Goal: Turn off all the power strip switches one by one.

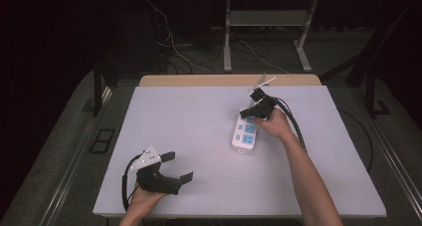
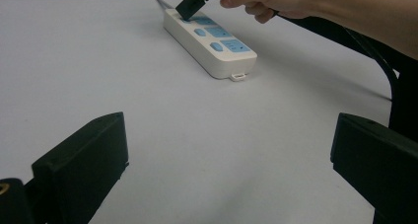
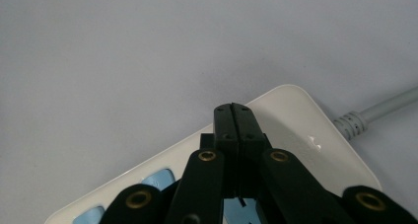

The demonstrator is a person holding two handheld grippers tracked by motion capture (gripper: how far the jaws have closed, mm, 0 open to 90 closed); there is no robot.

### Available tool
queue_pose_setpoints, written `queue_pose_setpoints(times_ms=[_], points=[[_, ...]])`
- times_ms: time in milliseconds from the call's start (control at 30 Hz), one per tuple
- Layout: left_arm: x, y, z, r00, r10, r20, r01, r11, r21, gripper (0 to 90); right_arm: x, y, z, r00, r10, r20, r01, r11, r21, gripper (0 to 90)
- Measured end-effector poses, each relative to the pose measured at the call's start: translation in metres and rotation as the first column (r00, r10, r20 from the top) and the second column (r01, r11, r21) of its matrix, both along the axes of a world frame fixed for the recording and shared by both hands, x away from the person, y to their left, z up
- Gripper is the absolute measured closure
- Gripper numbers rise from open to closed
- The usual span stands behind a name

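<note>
Across the pale grey surface (image 1: 199,136), with dark floor and cables beyond, my white power strip (image 1: 245,134) lies right of centre. My right hand-held gripper (image 1: 258,108) has its jaws pressed fully together, tips resting on the strip's far end. My left hand-held gripper (image 1: 180,167) rests near the front edge, spread wide, holding nothing.

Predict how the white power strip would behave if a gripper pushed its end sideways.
The power strip lies flat and low, so it would probably slide or swivel, not tip. Its smooth plastic case looks stiff and slippery. The grey cord at its far end might drag.
</note>
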State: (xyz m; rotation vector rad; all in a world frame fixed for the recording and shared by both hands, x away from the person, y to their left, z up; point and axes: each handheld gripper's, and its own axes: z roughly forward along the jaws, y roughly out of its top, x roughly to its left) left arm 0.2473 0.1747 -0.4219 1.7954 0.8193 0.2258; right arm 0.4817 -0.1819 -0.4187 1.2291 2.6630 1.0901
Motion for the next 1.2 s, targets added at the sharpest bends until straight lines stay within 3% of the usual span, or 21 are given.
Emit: queue_pose_setpoints(times_ms=[500, 800, 867, 933, 1200], points=[[0.001, -0.001, -0.001, 1.0, -0.004, -0.004, 0.004, 1.0, 0.001, 0.0, -0.002, -0.001, -0.002, 0.9999, -0.009, 0.013, 0.009, 1.0, 0.014, 90.0], [0.001, 0.0, -0.001, 1.0, -0.003, -0.004, 0.003, 1.0, -0.003, 0.0, -0.004, 0.001, 0.0, 0.9996, -0.002, 0.027, 0.002, 1.0, -0.018, 90.0], [0.002, 0.001, -0.001, 1.0, -0.002, -0.007, 0.002, 1.0, -0.009, 0.0, -0.004, -0.001, 0.004, 0.9994, -0.006, 0.034, 0.006, 1.0, 0.002, 90.0], [0.002, 0.001, -0.001, 1.0, -0.002, -0.009, 0.002, 0.9999, -0.015, 0.0, -0.005, -0.002, 0.007, 0.9989, 0.004, 0.047, -0.003, 1.0, -0.022, 90.0], [0.003, -0.002, -0.002, 0.9999, -0.008, -0.011, 0.008, 1.0, -0.004, 0.0, -0.01, -0.014, 0.02, 0.9979, 0.005, 0.065, -0.005, 1.0, 0.004, 90.0]])
